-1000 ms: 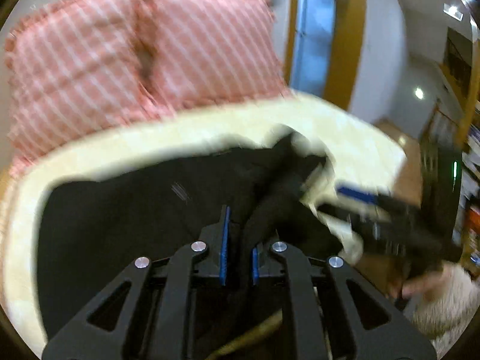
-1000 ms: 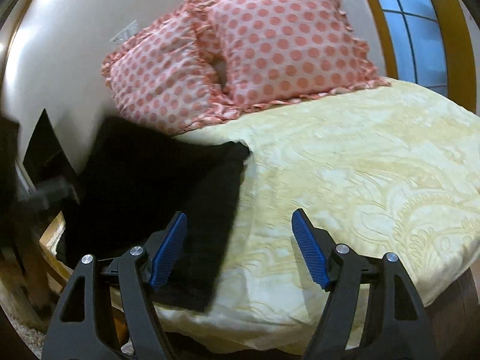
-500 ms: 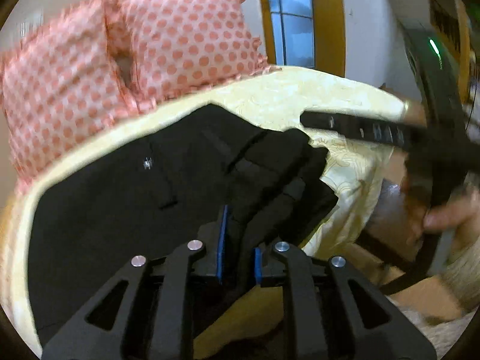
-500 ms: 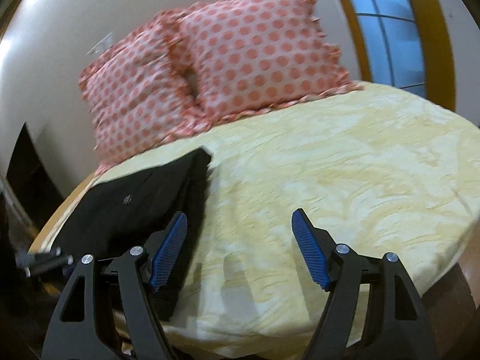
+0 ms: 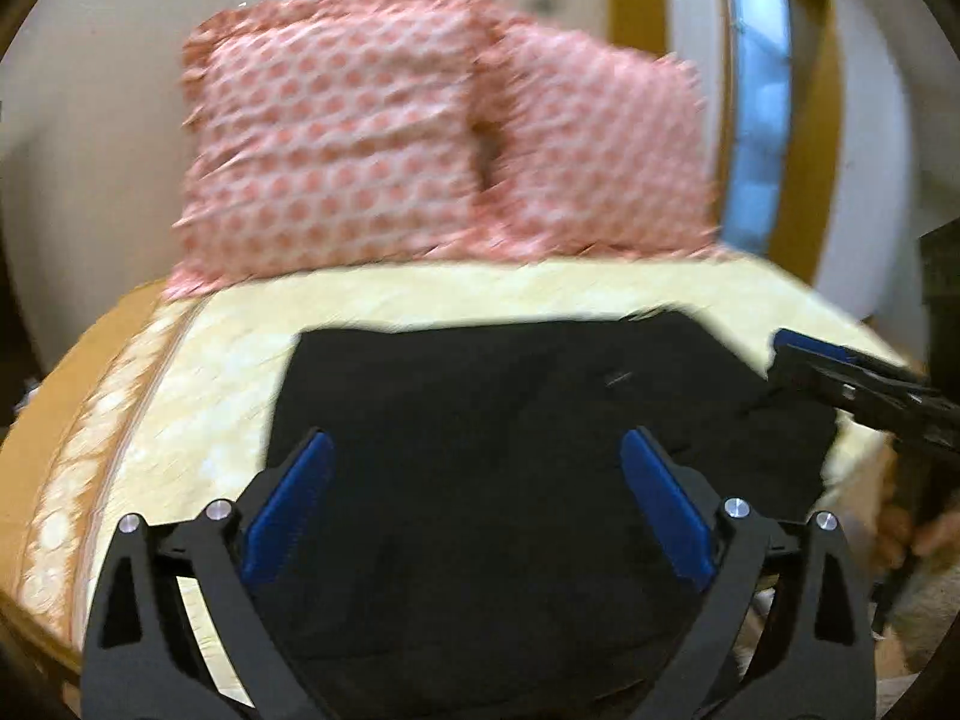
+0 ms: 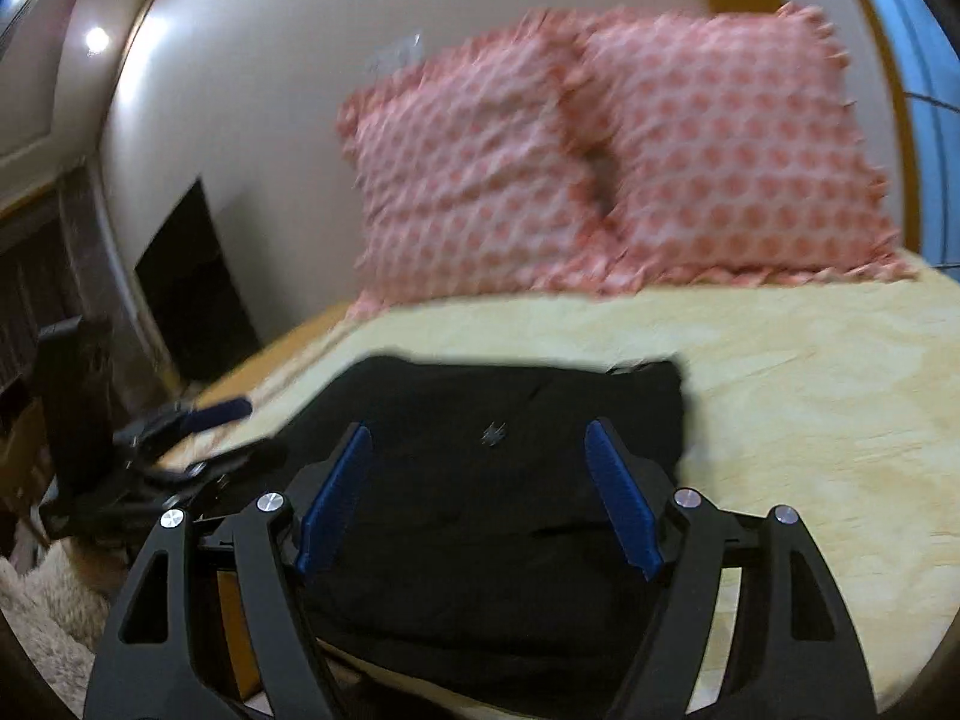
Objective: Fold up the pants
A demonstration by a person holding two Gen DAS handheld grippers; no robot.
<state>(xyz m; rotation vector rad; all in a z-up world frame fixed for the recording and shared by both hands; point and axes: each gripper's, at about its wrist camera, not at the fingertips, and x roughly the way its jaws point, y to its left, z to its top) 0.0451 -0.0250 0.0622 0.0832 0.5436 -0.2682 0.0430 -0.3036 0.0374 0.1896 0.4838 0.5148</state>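
Note:
The black pants (image 5: 510,420) lie folded in a flat pile on the near corner of the bed; they also show in the right wrist view (image 6: 510,468). My left gripper (image 5: 477,450) is open and empty, hovering just over the pants' near part. My right gripper (image 6: 480,444) is open and empty too, above the same pile. The right gripper's blue-tipped fingers (image 5: 840,372) show at the right edge of the left wrist view, and the left gripper (image 6: 198,420) shows at the left of the right wrist view. Both views are motion-blurred.
The bed has a pale yellow patterned cover (image 6: 810,420). Two pink polka-dot pillows (image 5: 432,150) lean against the wall at the head. A wooden bed frame edge (image 5: 54,408) runs on the left. A window (image 5: 756,120) is at the right.
My left gripper has opened and let go of the pants, which now lie flat. Both grippers have swung round to face the pile.

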